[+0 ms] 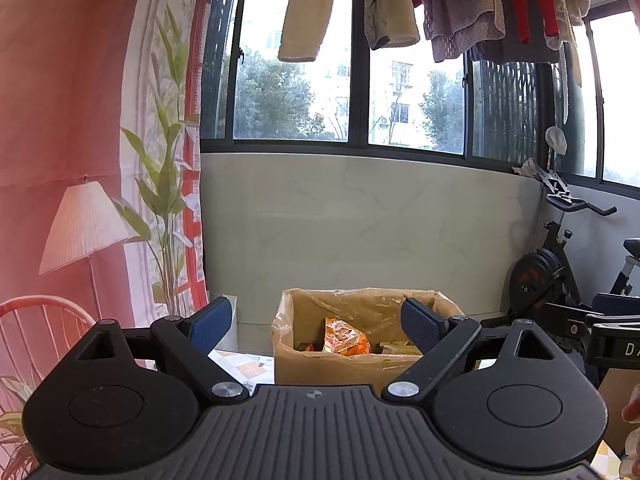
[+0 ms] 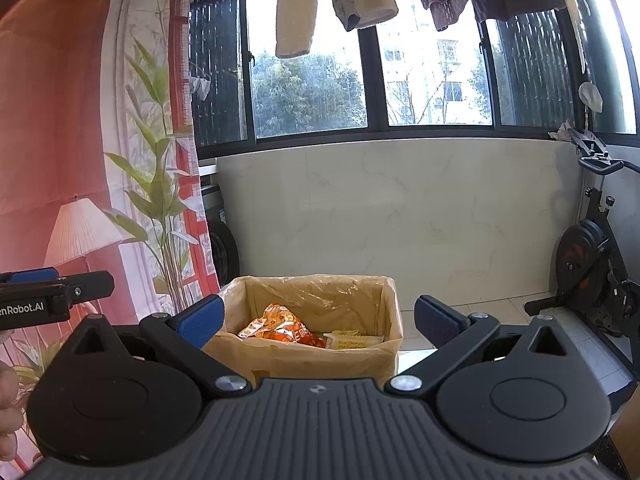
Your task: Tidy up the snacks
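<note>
**What we cannot make out**

We see the cardboard box point(image 1: 320, 364) only in part: its base hides behind the gripper body at the frame's bottom. The yellowish packet point(image 2: 352, 340) stays too small to identify. Hanging clothes point(image 1: 400, 0) are cut off at the top edge.

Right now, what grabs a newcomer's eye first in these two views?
The cardboard box lined with a plastic bag, dead ahead, holding an orange snack packet and a pale one. Both the left gripper and right gripper frame it, open and empty. Laundry hangs across the window above.
</note>
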Tool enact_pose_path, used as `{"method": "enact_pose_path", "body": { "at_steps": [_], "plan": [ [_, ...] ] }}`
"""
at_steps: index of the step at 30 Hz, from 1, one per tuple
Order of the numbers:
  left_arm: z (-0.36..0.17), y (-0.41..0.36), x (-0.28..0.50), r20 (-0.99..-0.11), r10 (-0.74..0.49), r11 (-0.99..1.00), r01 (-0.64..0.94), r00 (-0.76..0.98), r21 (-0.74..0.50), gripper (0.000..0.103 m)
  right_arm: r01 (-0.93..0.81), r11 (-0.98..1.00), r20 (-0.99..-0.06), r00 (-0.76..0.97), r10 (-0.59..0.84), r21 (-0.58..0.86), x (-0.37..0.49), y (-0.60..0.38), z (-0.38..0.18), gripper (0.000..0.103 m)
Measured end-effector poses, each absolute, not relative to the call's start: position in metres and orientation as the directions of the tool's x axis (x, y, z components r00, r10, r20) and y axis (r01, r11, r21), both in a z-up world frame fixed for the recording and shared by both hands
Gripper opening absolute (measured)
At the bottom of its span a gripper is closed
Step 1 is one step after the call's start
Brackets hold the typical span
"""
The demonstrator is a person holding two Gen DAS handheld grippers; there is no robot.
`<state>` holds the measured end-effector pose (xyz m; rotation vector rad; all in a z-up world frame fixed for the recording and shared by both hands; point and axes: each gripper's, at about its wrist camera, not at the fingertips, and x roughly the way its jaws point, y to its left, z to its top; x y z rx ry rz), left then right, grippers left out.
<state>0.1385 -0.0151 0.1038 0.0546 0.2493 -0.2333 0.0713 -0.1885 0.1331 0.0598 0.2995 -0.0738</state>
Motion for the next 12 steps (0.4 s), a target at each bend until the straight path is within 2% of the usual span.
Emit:
{"method": "enact_pose_path", "body": {
  "at_steps": [12],
  "plan": [
    [0.1029,-0.014,0.139,-0.253,-0.226,0.971,0.238,0.941,0.021,0.093,0.076,0.996,-0.299,0.952,-0.06,0.044,0.0708,-0.1882,0.1292,0.103]
  ]
}}
